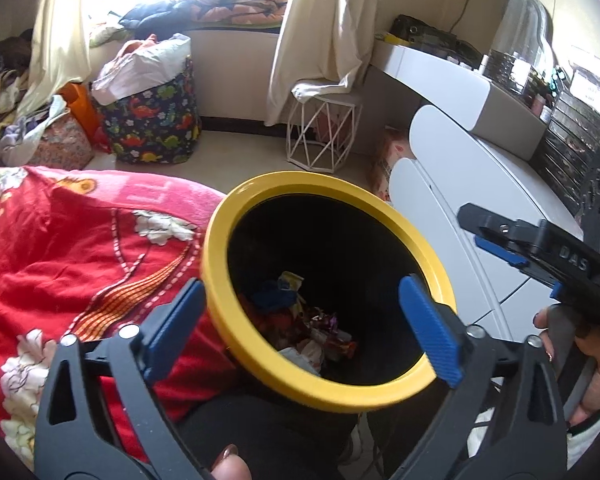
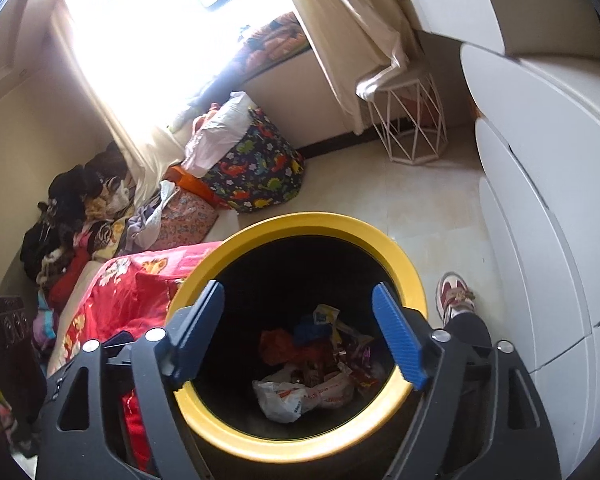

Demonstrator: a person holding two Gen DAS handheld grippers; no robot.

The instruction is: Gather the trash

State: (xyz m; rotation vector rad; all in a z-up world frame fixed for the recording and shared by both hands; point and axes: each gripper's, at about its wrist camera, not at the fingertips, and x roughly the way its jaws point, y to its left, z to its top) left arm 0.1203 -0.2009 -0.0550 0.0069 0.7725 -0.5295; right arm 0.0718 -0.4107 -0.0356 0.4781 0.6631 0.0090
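Trash, mostly crumpled wrappers and a white plastic bag, is lying at the bottom of a black bin with a yellow rim, which is standing on the floor just beside a bed with a red flowered blanket. Both claws are hanging over the mouth of the bin: the left claw is standing wide open with nothing between its blue pads, and the right claw is also open and is holding nothing. Beside the bin a person's shoe is resting on the floor near a white cabinet.
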